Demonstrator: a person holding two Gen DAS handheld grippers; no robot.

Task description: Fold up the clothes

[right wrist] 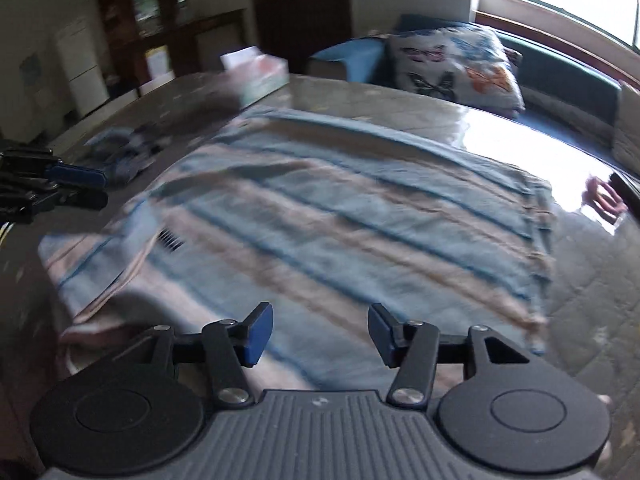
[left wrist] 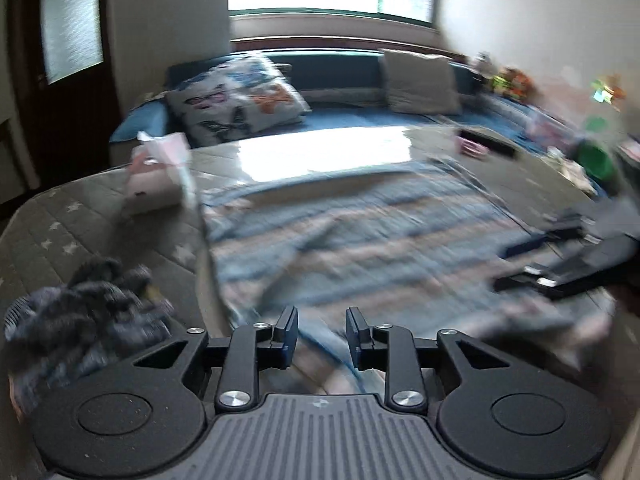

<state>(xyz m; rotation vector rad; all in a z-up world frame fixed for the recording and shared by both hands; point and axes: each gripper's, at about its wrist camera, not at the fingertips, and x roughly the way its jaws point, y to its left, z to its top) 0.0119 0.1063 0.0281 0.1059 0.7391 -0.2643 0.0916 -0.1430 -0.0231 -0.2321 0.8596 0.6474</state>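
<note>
A blue and pink striped cloth (left wrist: pixel 360 232) (right wrist: pixel 340 216) lies spread flat on the grey quilted table cover (left wrist: pixel 60 236) (right wrist: pixel 592 300); one near corner is folded over. My left gripper (left wrist: pixel 322 320) hovers open above the cloth's near edge, and its pads press on nothing. My right gripper (right wrist: pixel 320 320) also stands open over the cloth with a wide gap. Each gripper shows in the other's view: the right gripper (left wrist: pixel 508 266) at the cloth's right side, the left gripper (right wrist: pixel 102 189) at its left side. Both views are motion-blurred.
A dark fuzzy garment (left wrist: pixel 80 308) (right wrist: pixel 120 152) lies bunched left of the cloth. A tissue box (left wrist: pixel 156 176) (right wrist: pixel 256 76) stands at the far left. A butterfly pillow (left wrist: pixel 236 100) (right wrist: pixel 456 64) sits on the blue bench behind. A small pink object (left wrist: pixel 474 146) lies at the far right.
</note>
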